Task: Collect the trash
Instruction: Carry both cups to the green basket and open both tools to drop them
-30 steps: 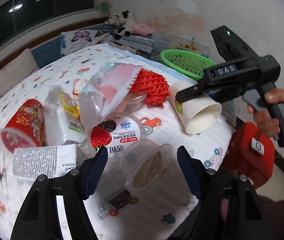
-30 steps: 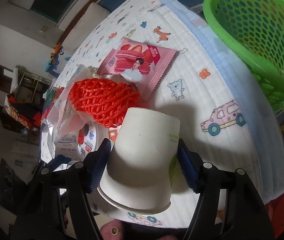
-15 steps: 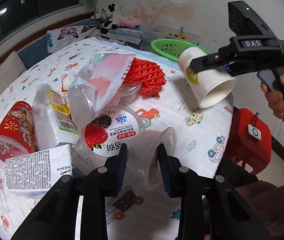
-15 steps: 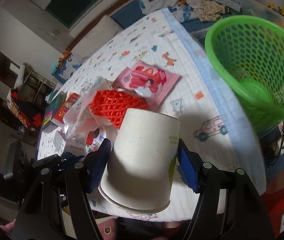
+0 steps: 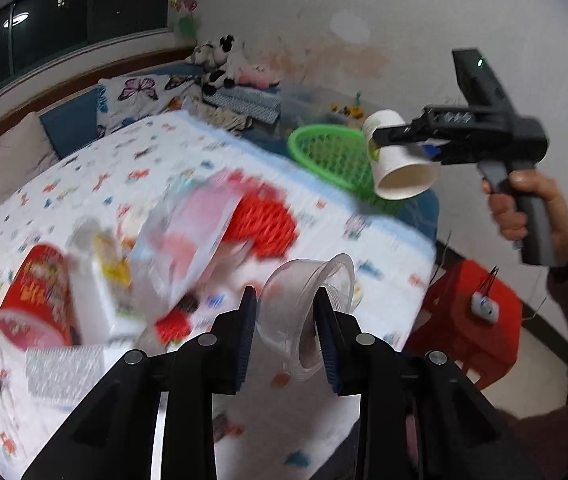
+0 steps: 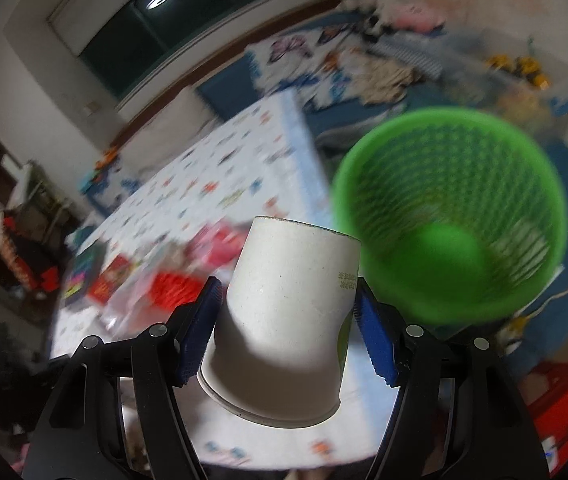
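Right gripper (image 6: 286,328) clamped on white paper cup (image 6: 284,320), held mouth-down just beside green mesh basket (image 6: 450,236): carry it fully over the rim before releasing, keeping squeeze light as thin walls would crush; left gripper (image 5: 286,314) pinches clear plastic cup (image 5: 308,308), well short of basket.

Left tongs (image 5: 286,320) are clamped narrowly, pointing forward. Right tongs (image 6: 286,336), gripped by a raised right hand (image 5: 524,204), are clamped wider.
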A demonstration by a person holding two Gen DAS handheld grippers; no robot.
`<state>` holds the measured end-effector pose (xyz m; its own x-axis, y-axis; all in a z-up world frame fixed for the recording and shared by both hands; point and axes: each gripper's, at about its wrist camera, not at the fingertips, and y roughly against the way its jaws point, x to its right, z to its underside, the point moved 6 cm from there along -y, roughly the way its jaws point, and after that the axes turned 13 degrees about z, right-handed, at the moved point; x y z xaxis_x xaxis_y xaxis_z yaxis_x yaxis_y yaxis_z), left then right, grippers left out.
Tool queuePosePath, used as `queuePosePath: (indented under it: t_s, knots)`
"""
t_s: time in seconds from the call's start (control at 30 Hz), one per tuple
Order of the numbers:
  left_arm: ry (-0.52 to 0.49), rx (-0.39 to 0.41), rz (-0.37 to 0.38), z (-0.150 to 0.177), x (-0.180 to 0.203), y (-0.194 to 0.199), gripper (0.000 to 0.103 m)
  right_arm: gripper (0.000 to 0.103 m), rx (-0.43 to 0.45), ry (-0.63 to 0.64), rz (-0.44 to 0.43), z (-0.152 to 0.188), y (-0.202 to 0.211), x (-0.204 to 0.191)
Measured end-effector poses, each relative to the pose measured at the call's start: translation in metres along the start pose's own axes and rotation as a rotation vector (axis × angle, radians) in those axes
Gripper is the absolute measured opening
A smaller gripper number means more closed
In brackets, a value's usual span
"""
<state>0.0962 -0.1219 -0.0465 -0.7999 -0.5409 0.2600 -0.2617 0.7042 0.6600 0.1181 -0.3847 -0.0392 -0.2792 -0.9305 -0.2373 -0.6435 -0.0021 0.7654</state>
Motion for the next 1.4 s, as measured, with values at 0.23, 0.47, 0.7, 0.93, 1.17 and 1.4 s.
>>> queuePosePath:
  t_s: [0.23, 0.47, 0.7, 0.93, 1.17, 1.4]
  knots:
    - [-0.016, 0.059, 0.049, -0.053, 0.026, -0.021, 0.029, 0.066, 0.078, 0.0, 0.168, -0.031, -0.015, 0.048]
    - [-0.034, 0.063, 0.067, -0.108, 0.041, -0.055, 0.029, 0.067, 0.075, 0.008, 0.27, -0.035, -0.047, 0.086]
    - [-0.025, 0.029, 0.086, -0.145, 0.046, -0.103, 0.029, 0.07, 0.057, -0.008, 0.284, -0.032, -0.062, 0.105]
    - [0.0, -0.018, 0.106, -0.166, 0.05, -0.152, 0.029, 0.078, 0.09, -0.021, 0.288, -0.027, -0.042, 0.118]
    - [0.006, -0.062, 0.112, -0.17, 0.056, -0.189, 0.029, 0.081, 0.129, -0.022, 0.299, -0.023, -0.019, 0.125]
    - [0.017, -0.095, 0.121, -0.171, 0.063, -0.217, 0.03, 0.084, 0.155, -0.025, 0.305, -0.016, -0.006, 0.13]
